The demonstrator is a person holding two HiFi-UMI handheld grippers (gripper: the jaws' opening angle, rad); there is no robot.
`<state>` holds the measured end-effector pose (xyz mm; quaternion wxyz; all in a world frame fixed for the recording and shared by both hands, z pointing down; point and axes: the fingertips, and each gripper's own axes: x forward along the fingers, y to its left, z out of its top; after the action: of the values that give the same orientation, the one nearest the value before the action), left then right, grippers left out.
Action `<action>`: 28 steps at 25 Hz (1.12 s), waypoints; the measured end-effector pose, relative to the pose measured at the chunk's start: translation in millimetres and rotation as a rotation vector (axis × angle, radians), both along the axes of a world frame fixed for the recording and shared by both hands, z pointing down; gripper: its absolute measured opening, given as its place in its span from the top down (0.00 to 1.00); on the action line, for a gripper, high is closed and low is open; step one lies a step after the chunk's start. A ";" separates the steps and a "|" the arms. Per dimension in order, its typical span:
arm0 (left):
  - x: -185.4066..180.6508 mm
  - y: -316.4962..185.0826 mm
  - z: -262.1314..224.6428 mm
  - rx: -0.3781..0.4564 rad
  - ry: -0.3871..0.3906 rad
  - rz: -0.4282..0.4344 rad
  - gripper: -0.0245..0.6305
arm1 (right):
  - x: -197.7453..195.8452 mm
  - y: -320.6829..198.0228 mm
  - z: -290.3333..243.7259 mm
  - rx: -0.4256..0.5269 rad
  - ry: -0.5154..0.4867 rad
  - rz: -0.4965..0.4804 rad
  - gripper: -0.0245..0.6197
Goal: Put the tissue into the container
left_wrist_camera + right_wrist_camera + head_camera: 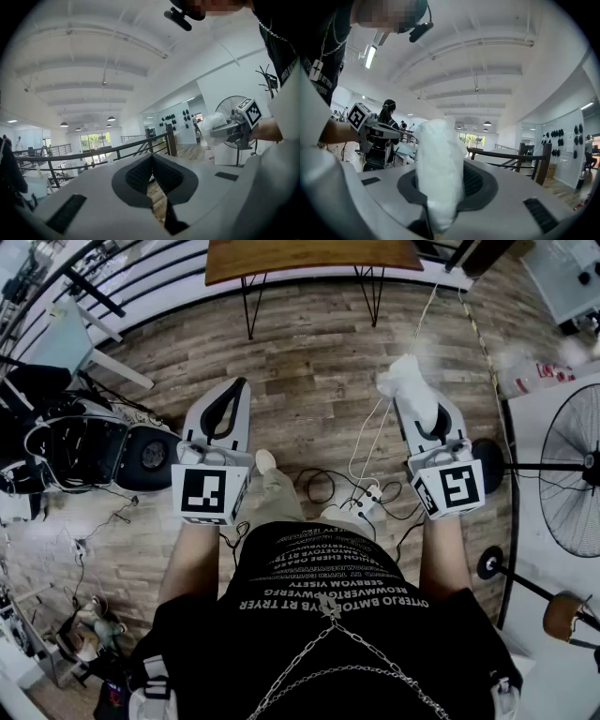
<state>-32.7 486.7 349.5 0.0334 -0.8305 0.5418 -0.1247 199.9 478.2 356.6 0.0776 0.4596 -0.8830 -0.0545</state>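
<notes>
My right gripper is shut on a crumpled white tissue, which sticks out past its fingertips. In the right gripper view the tissue stands upright between the dark pads and fills the gap. My left gripper is held level beside it, shut, with nothing between its jaws. Both are held at waist height over a wooden floor. The left gripper view also catches the right gripper with the tissue. No container shows in any view.
A wooden table on thin black legs stands ahead. A floor fan is at the right, beside a white surface with bottles. Cables and a power strip lie on the floor. Dark equipment sits at the left.
</notes>
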 end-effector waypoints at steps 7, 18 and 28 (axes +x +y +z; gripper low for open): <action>-0.1 47.2 -23.5 0.038 -0.013 -0.009 0.93 | -3.6 44.0 -5.9 0.004 -0.003 -0.018 0.79; -49.8 37.2 -20.4 0.034 -0.001 -0.008 0.93 | -49.7 32.7 -10.6 -0.014 -0.050 -0.025 0.78; -111.1 -1.4 -9.8 0.042 0.023 0.011 0.93 | -101.4 5.4 -9.6 -0.018 -0.013 0.031 0.78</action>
<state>-143.9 485.3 339.8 0.0451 -0.8341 0.5399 -0.1035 98.5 483.6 347.1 0.0771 0.4729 -0.8767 -0.0423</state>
